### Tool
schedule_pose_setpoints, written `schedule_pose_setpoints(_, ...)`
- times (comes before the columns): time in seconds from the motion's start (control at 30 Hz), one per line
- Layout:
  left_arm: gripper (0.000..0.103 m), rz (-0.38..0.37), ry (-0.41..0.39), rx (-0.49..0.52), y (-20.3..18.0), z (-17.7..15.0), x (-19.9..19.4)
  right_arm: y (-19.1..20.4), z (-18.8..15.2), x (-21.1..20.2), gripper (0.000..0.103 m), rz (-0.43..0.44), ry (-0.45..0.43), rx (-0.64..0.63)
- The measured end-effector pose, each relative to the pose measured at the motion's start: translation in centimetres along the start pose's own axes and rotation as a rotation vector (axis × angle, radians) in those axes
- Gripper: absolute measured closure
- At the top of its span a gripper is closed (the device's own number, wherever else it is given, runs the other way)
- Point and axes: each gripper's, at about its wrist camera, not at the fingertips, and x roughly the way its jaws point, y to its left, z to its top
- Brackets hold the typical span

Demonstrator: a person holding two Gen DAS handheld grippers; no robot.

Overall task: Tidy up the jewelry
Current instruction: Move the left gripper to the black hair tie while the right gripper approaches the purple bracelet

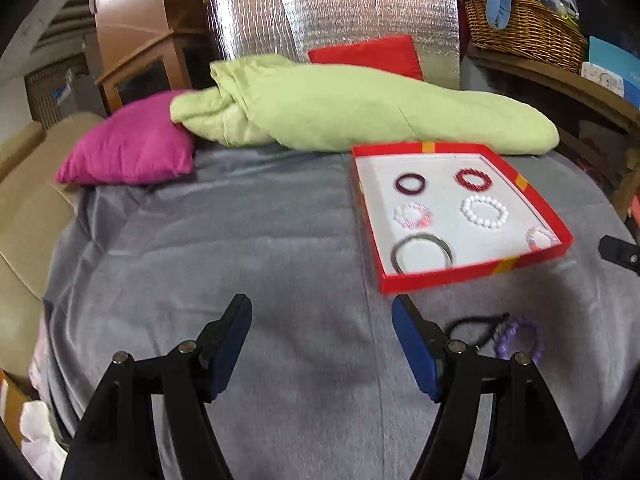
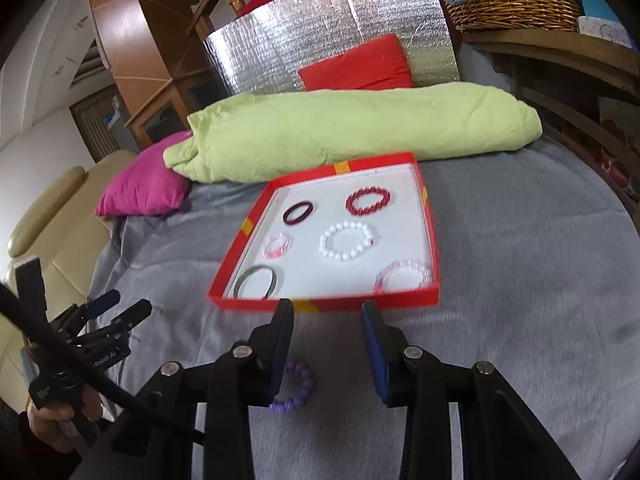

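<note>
Two handheld grippers hover over a grey bed (image 2: pixel 520 280) beside a red jewelry tray (image 2: pixel 430 240).

A rolled green blanket (image 2: pixel 352 128) lies along the bed's far edge, the tray just in front of it, holding six bracelets. A purple bead bracelet (image 2: pixel 302 388) lies on the bed near the tray's front edge. The left gripper (image 1: pixel 322 344) is spread wide and empty; the right gripper (image 2: pixel 328 354) is narrower, also empty.
</note>
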Motion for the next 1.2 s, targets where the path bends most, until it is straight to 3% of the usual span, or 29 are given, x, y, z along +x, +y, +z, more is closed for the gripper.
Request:
schedule_pose_setpoints(0.2,0.030,-0.038,0.075,-0.054,0.7,-1.3,1.0,0.1,-0.7,0.6,0.065,0.006,0.031,0.000)
schedule_pose_setpoints(0.37,0.027,-0.034,0.187,-0.068,0.6,-2.2,2.9,-0.1,-1.1,1.4,0.065,0.019,0.068,0.011)
schedule_pose_setpoints(0.57,0.027,-0.171,0.172,-0.110,0.5,-2.8,3.0,0.4,-1.6,2.4,0.065,0.024,0.108,-0.012)
schedule_pose_setpoints(0.7,0.027,-0.277,0.224,-0.170,0.5,-3.2,3.8,0.5,-1.8,2.8,0.065,0.018,0.127,-0.022)
schedule_pose_setpoints(0.9,0.027,-0.270,0.218,-0.146,-0.2,-2.7,3.5,0.0,-2.1,3.5,0.065,0.008,0.168,-0.015)
schedule_pose_setpoints(1.07,0.027,-0.157,0.242,-0.127,-0.3,-2.4,3.9,0.3,-2.9,4.6,0.065,0.012,0.227,-0.033)
schedule_pose_setpoints(1.2,0.027,-0.085,0.263,-0.161,0.6,-2.7,3.9,1.3,-3.8,5.5,0.050,0.005,0.257,-0.079)
